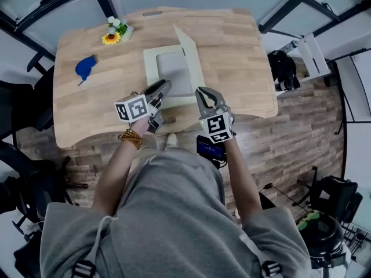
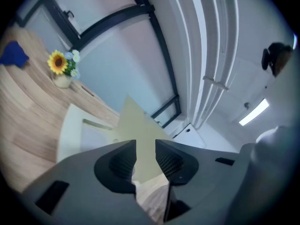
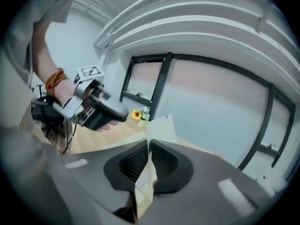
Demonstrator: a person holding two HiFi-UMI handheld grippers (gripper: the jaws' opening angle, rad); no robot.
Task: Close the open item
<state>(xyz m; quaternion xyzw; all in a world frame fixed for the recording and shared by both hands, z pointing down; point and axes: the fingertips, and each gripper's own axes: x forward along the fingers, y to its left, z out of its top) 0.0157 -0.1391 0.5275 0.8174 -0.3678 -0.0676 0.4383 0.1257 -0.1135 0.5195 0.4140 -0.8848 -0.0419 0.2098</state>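
A cream box (image 1: pixel 152 68) lies open on the wooden table (image 1: pixel 237 57), its lid (image 1: pixel 188 54) standing up along its right side. My left gripper (image 1: pixel 165 86) hovers at the box's front left corner; in the left gripper view its jaws (image 2: pixel 145 156) stand apart with nothing between the pads, and the lid (image 2: pixel 136 121) shows beyond them. My right gripper (image 1: pixel 204 92) is at the front right corner. In the right gripper view its jaws (image 3: pixel 148 161) are pinched on a thin cream edge of the box (image 3: pixel 140 191), with the lid (image 3: pixel 159 125) rising just beyond.
A small pot of sunflowers (image 1: pixel 116 32) stands at the table's far left, and a blue cloth (image 1: pixel 85 67) lies left of the box. The table's front edge (image 1: pixel 174 129) runs just below both grippers. Black chairs and frames surround the table.
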